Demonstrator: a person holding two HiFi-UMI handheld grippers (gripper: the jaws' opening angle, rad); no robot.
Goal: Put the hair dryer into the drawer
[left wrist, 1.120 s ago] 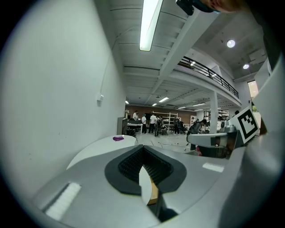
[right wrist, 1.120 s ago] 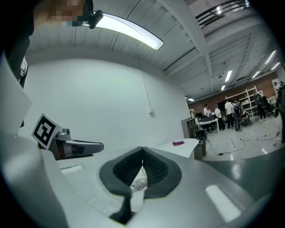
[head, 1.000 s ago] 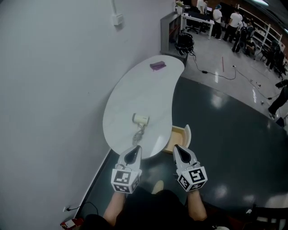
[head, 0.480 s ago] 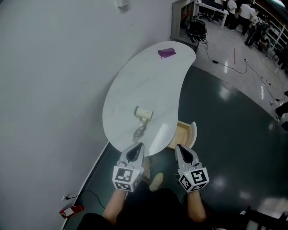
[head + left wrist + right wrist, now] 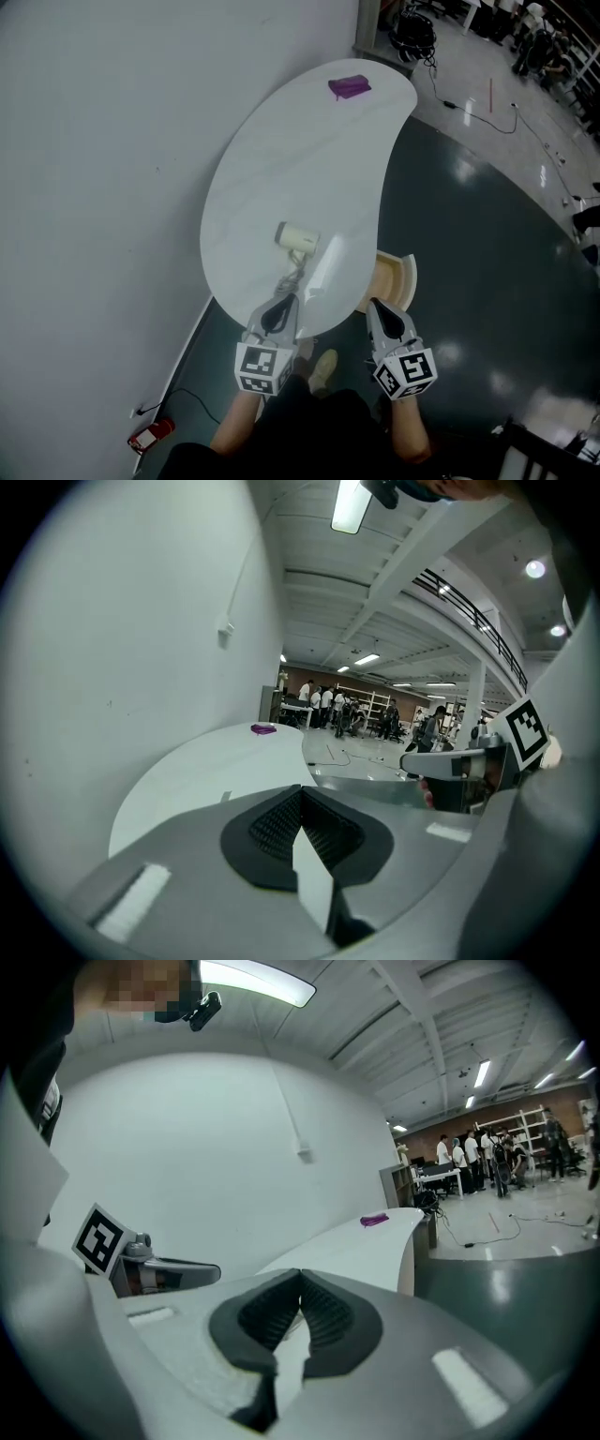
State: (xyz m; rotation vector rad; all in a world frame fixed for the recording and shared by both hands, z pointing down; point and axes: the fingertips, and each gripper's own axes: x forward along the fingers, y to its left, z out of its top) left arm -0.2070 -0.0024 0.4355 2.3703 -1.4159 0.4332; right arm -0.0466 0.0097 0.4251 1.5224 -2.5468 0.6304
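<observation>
Both clenched and empty: left gripper [image 5: 281, 306] sits nearer the hair dryer [image 5: 296, 238], lying just ahead on the worktop [image 5: 281, 159], barrel crosswise; right gripper [image 5: 379, 309] faces the open drawer [image 5: 409, 278].

No readable text, brand or number in any view. Left gripper [image 5: 279, 309] and right gripper [image 5: 382, 314] carry black-and-white square patterns only (no characters).

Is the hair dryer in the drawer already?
No, the hair dryer lies on top of the white table, outside the open drawer.
</observation>
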